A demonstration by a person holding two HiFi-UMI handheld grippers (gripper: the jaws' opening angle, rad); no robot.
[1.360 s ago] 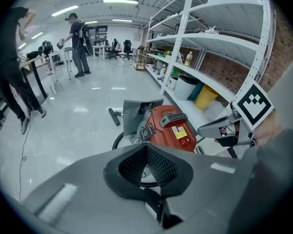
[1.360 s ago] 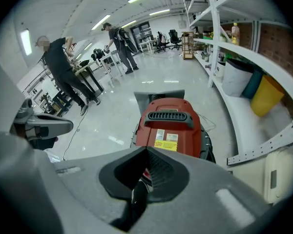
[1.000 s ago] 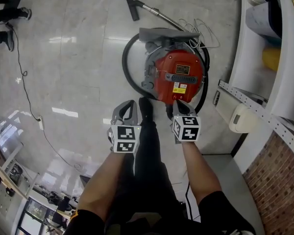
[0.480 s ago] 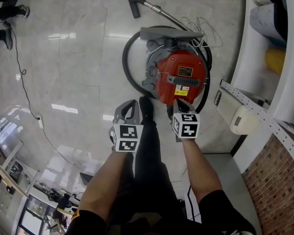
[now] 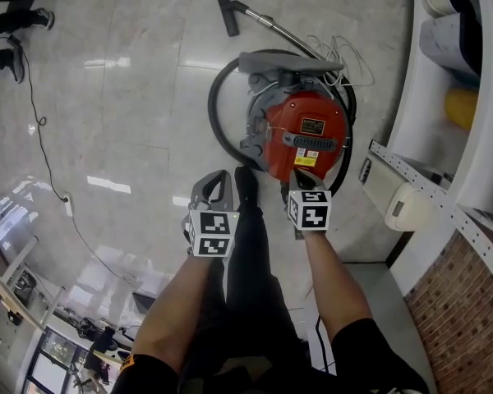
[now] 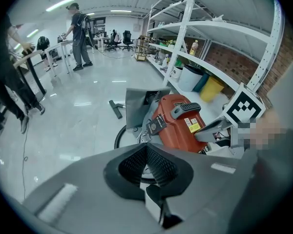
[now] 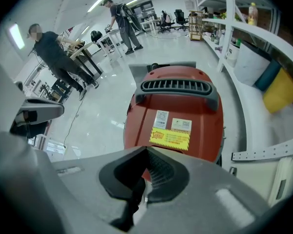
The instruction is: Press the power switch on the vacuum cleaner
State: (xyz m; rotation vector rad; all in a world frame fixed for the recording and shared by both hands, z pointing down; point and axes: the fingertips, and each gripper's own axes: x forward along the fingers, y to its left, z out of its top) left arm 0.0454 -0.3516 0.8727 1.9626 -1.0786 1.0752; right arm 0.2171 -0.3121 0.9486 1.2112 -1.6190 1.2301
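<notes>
**Two closed grippers held low before a red canister vacuum**

Head view. Both forearms reach forward and down, side by side. The left gripper (image 5: 211,185) hangs over the bare glossy grey tiled floor (image 5: 123,97). The right gripper (image 5: 301,179) points at the near rim of the red round-bodied canister vacuum cleaner (image 5: 306,130); whether they touch cannot be told. A black hose (image 5: 216,117) loops round the vacuum's left side, and a black floor nozzle (image 5: 223,8) lies toward the floor's far edge. White metal shelving (image 5: 444,113) lines the floor's right edge, close beside the vacuum. To the left there is wide open floor.

Left gripper view. The jaws of the left gripper (image 6: 146,151) are pressed together with nothing between them. The vacuum (image 6: 178,126) stands ahead and to the right. Only this view shows the far room, with a standing person (image 6: 79,33) beside tables.

Right gripper view. The right gripper (image 7: 146,154) has its jaws closed and empty. The vacuum's red shell (image 7: 176,113) fills the middle. It carries a grey slotted handle (image 7: 176,87) and a yellow label (image 7: 170,138) just beyond the tips. The power switch cannot be picked out.
</notes>
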